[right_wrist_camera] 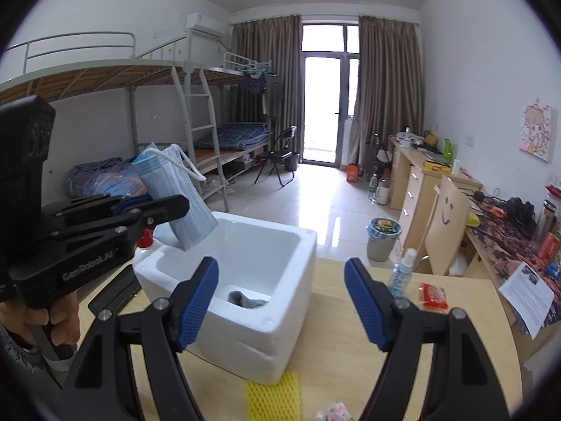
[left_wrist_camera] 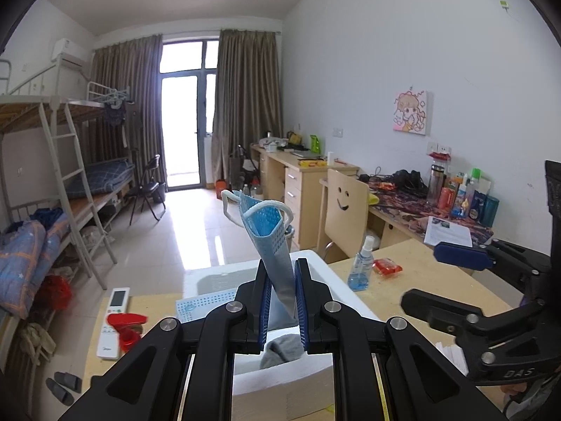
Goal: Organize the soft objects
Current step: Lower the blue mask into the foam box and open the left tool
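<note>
Two grippers are at work over the table. The left gripper is clamped on a folded blue face mask, which sticks up and out past its fingertips and hangs above the near-left corner of the white foam box. Just beyond and below its tips, a grey sock already lies on the box floor. The right gripper stands wide with nothing between its jaws, low in front of the box's near wall. Off to its right sit a spray bottle and a red packet; a yellow mesh sleeve lies beneath it.

My worry is the drop: the mask hangs over the rim, not the middle, so letting go here could leave it draped on the edge or slid onto the table. An ear loop might also snag a finger.
</note>
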{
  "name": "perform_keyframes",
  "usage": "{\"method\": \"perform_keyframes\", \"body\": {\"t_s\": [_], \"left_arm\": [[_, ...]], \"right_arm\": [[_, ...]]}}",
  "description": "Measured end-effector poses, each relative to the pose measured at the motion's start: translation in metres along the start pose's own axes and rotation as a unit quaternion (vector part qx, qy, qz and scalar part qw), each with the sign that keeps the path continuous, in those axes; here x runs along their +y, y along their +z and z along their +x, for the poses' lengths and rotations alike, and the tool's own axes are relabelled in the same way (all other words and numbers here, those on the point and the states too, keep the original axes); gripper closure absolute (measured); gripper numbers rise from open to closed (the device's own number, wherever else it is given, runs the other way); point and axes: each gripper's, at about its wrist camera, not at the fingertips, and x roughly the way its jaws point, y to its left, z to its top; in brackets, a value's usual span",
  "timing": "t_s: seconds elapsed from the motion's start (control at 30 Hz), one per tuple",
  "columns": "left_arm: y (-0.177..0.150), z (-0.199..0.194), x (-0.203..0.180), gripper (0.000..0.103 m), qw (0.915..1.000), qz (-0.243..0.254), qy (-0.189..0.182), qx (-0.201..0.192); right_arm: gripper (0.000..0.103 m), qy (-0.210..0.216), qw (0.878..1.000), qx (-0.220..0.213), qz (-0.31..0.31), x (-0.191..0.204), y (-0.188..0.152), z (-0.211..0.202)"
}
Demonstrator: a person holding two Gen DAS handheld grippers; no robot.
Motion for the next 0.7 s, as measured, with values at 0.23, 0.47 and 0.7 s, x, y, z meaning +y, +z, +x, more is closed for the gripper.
{"method": "perform_keyframes", "body": {"t_s": [0.23, 0.47, 0.7], "left_arm": [[0.0, 0.014, -0.007, 0.088, 0.9999, 0.002, -0.006, 0.011], [-0.001, 0.031, -0.01, 0.088, 0.9996, 0.004, -0.001, 0.03], [-0.003, 0.043, -0.011, 0.053, 0.9987, 0.007, 0.001, 0.05]], "right_arm": [[0.025, -0.02, 1.0, 0.003, 0.018, -0.015, -0.008, -0.007], [0.025, -0.029, 0.999, 0.004, 0.032, -0.024, -0.015, -0.01], [0.025, -0.034, 0.999, 0.002, 0.043, -0.035, -0.021, -0.016]]}}
